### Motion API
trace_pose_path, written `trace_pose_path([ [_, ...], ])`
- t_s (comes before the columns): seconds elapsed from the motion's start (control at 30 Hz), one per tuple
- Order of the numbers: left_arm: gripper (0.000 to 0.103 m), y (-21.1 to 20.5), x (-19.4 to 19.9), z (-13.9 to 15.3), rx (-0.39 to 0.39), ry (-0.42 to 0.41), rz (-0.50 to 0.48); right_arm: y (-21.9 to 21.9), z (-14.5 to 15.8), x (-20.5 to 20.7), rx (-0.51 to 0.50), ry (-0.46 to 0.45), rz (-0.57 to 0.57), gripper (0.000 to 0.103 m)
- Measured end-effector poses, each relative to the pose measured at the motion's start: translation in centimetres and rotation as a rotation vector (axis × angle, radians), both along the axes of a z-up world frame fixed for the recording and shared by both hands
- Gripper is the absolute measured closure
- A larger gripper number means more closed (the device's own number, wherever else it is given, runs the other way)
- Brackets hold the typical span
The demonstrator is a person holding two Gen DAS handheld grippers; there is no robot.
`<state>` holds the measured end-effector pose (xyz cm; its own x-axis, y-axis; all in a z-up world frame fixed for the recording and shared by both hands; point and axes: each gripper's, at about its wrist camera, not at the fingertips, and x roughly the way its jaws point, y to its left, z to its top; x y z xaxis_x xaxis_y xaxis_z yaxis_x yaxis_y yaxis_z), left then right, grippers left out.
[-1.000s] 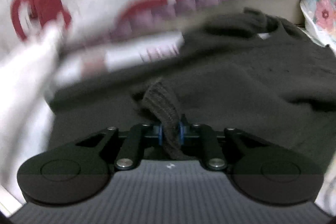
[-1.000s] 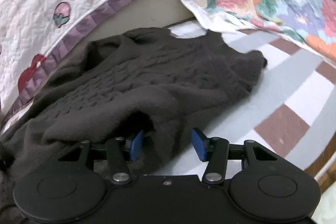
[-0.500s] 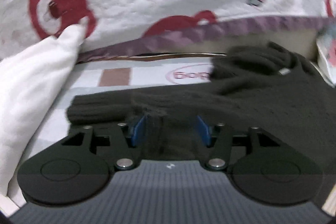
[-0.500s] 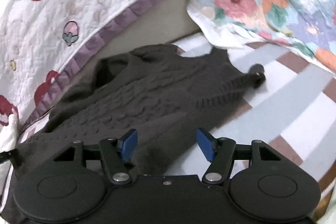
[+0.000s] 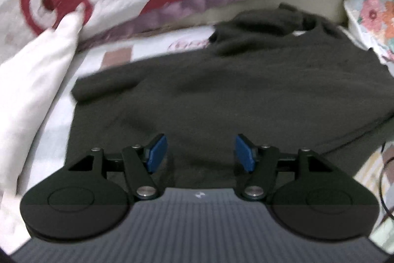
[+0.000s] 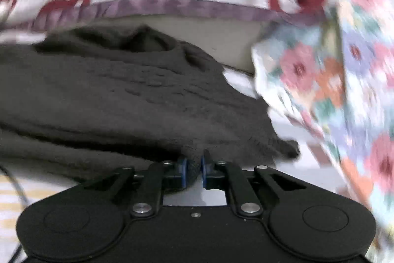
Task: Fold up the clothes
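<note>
Right pinch, left release.
Your right gripper (image 6: 193,170) just closed, fingers pinching the sweater (image 6: 128,100) edge; your left gripper (image 5: 200,154) just opened, fingers spread, sweater (image 5: 246,90) beyond, untouched.

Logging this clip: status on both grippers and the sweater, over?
Left gripper open, jaws just widened, over dark sweater. Right gripper just closed on sweater's edge. Floral quilt close at right, not blocking.
</note>
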<state>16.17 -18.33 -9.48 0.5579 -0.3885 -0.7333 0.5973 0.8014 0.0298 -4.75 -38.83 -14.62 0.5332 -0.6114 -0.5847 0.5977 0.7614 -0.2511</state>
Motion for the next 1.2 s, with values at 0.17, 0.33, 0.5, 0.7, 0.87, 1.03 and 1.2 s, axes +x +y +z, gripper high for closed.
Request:
trace_pose_path([
  [0.17, 0.041, 3.4, -0.9, -0.1, 0.053, 0.001, 0.095, -3.0, -1.4, -3.9, 0.313, -0.077, -0.104, 0.087],
  [0.33, 0.034, 8.5, -0.7, 0.1, -0.048, 0.1, 0.254, -3.1, -1.6, -4.6, 0.419, -0.183, -0.074, 0.071],
  [0.5, 0.025, 15.0, 0.8, -0.3, -0.236, 0.23, 0.504, -4.2, -1.8, -7.7, 0.673, -0.324, 0.024, 0.062],
  [0.7, 0.023, 21.2, 1.8, -1.4, -0.425, 0.398, 0.716, -4.8, -0.1, -8.9, 0.702, -0.377, 0.054, 0.049],
  [0.87, 0.014, 20.2, 1.5, -2.3, -0.366, 0.452, 0.668, -9.8, -2.3, -8.4, 0.844, -0.426, -0.136, 0.049],
  [1.03, 0.078, 18.4, 1.5, -2.3, -0.387, 0.43, 0.544, -12.7, -4.2, -8.8, 0.925, -0.429, -0.231, 0.049],
  [1.2, 0.092, 16.6, 1.8, -1.3, -0.294, 0.329, 0.436, -14.1, -5.7, -8.4, 0.93, -0.463, -0.226, 0.047],
])
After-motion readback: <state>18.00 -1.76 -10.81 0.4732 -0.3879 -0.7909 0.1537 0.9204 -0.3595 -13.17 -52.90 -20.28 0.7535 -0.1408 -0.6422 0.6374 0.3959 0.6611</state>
